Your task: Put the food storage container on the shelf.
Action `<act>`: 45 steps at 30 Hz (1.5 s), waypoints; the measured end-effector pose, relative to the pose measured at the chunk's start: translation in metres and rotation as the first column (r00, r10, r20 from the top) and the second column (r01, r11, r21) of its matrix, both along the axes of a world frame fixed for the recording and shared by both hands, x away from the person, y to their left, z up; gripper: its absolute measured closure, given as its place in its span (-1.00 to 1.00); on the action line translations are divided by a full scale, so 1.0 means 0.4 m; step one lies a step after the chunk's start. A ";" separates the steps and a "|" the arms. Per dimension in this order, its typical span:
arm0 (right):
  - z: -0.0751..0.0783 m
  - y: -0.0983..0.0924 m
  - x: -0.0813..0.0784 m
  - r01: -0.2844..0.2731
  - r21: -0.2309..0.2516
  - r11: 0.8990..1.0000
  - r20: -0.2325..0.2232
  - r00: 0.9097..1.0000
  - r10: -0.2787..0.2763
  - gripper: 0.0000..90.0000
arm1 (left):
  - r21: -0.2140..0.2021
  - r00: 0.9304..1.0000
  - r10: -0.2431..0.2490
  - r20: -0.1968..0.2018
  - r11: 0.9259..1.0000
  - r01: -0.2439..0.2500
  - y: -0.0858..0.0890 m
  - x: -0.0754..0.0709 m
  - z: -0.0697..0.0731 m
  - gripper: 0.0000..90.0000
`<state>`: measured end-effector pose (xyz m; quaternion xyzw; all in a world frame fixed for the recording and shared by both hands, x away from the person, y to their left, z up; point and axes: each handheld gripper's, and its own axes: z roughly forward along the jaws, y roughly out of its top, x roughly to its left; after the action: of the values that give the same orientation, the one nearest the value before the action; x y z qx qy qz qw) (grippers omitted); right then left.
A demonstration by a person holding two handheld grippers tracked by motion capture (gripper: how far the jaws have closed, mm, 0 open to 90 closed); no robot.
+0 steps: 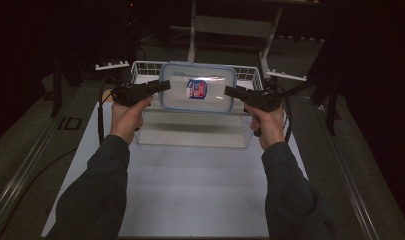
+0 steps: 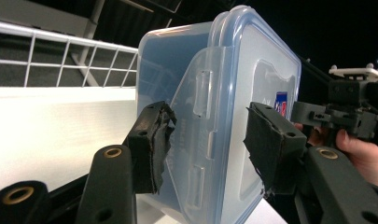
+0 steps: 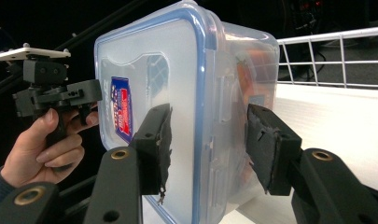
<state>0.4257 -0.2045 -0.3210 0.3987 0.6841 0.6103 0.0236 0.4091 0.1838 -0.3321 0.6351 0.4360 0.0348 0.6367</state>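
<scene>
The room around me is dark, and only the white table [image 1: 200,190] catches the light, with a white wire basket [image 1: 250,75] at its far end. Above the table and just in front of that basket hangs the clear plastic container [image 1: 197,87], carried between my two tools; its shadow lies on the surface beneath, so I judge it is off the table. It has a blue-rimmed lid with a red and blue label [image 1: 196,89] on top and snap flaps on its sides.

My left gripper [image 1: 162,86] is clamped on the container's left end: in the left gripper view one pad sits against the underside and the other on the lid, straddling the flap [image 2: 203,140]. My right gripper [image 1: 232,91] is clenched on the opposite end the same way, top and bottom, across the rim [image 3: 205,116]. Something orange shows faintly through the wall in the right gripper view; what it is I cannot tell.

I expect the box to be light, stiff at the rim and springy in the flat of the lid and walls. Smooth plastic is slippery, so the rim and flap ridges are the best place to hold, where the pads can bite on an edge. Squeezing the lid's middle would only flex it. With two holds at opposite ends, I must keep both hands level or it will twist and slide out.
</scene>
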 end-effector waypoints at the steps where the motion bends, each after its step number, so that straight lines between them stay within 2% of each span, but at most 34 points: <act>1: -0.003 0.001 0.003 0.003 -0.004 1.000 -0.004 1.000 -0.003 0.15 | 0.002 1.000 0.003 -0.012 1.000 -0.003 0.001 0.008 -0.007 0.09; 8: -0.010 0.005 0.014 0.018 -0.003 1.000 -0.014 1.000 -0.018 0.14 | 0.002 1.000 0.019 -0.024 1.000 -0.019 0.000 0.019 -0.009 0.08; 9: -0.011 0.005 0.015 0.019 -0.002 1.000 -0.013 1.000 -0.019 0.14 | 0.017 0.999 0.046 -0.023 0.999 -0.046 -0.004 0.019 -0.005 0.08; 12: -0.009 0.010 0.015 0.031 -0.005 0.999 -0.016 0.999 -0.031 0.13 | 0.021 0.998 0.062 -0.028 0.998 -0.061 -0.006 0.021 -0.003 0.08; 16: -0.011 0.010 0.021 0.038 0.002 0.999 -0.022 0.999 -0.038 0.12 | 0.008 0.997 0.074 -0.034 0.997 -0.074 -0.008 0.024 -0.005 0.08; 21: -0.017 0.013 0.029 0.086 0.018 0.996 -0.031 0.996 -0.085 0.10 | 0.015 0.994 0.103 -0.021 0.995 -0.103 -0.014 0.027 -0.008 0.06; 23: -0.021 0.017 0.030 0.106 0.025 0.994 -0.032 0.994 -0.106 0.09 | 0.043 0.990 0.138 -0.010 0.990 -0.137 -0.018 0.025 -0.007 0.07; 25: -0.023 0.025 0.031 0.128 -0.017 0.992 -0.025 0.991 -0.129 0.16 | 0.088 0.988 0.153 -0.004 0.984 -0.152 -0.025 0.026 -0.009 0.25; 26: -0.023 0.025 0.031 0.128 -0.017 0.992 -0.025 0.991 -0.129 0.16 | 0.088 0.988 0.153 -0.004 0.984 -0.152 -0.025 0.026 -0.009 0.21; 27: -0.025 0.032 0.030 0.135 -0.041 0.990 -0.020 0.991 -0.136 0.08 | 0.119 0.985 0.174 0.012 0.978 -0.174 -0.033 0.027 -0.016 0.21; 28: -0.030 0.039 0.032 0.164 -0.033 0.986 -0.006 0.986 -0.164 0.00 | 0.093 0.985 0.175 0.013 0.980 -0.175 -0.030 0.027 -0.018 0.12; 29: -0.031 0.041 0.036 0.167 -0.038 0.985 -0.015 0.986 -0.168 -0.03 | 0.083 0.984 0.180 0.002 0.980 -0.180 -0.032 0.028 -0.021 0.13; 32: -0.031 0.044 0.037 0.170 -0.047 0.984 -0.004 0.985 -0.171 -0.03 | 0.090 0.982 0.186 0.010 0.978 -0.186 -0.036 0.026 -0.020 0.13; 33: -0.027 0.042 0.029 0.191 -0.058 0.980 0.026 0.982 -0.189 -0.02 | 0.119 0.984 0.173 0.039 0.977 -0.176 -0.039 0.018 -0.014 0.13; 36: -0.015 0.032 0.014 0.202 -0.091 0.975 0.071 0.978 -0.196 -0.01 | 0.158 0.984 0.169 0.055 0.972 -0.176 -0.035 0.008 -0.008 0.12; 40: 0.007 0.022 -0.013 0.196 -0.177 0.964 0.117 0.977 -0.177 -0.05 | 0.215 0.985 0.161 0.067 0.961 -0.172 -0.023 -0.011 0.002 0.11; 42: 0.016 0.019 -0.032 0.179 -0.238 0.955 0.137 0.979 -0.149 -0.07 | 0.226 0.986 0.147 0.080 0.961 -0.161 -0.015 -0.027 0.008 0.07; 43: 0.016 0.019 -0.032 0.179 -0.238 0.955 0.137 0.979 -0.149 -0.07 | 0.226 0.986 0.147 0.080 0.961 -0.161 -0.015 -0.027 0.008 0.06; 44: 0.022 0.018 -0.052 0.154 -0.294 0.943 0.152 0.982 -0.113 -0.11 | 0.230 0.988 0.122 0.090 0.963 -0.140 -0.007 -0.046 0.013 0.05; 45: 0.024 0.018 -0.063 0.145 -0.320 0.936 0.158 0.982 -0.098 -0.12 | 0.236 0.989 0.113 0.099 0.962 -0.134 -0.005 -0.057 0.015 0.05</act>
<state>0.4004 -0.1972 -0.3113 0.3871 0.7471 0.5110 0.1758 0.3863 0.1820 -0.3259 0.6775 0.4398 0.1543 0.5690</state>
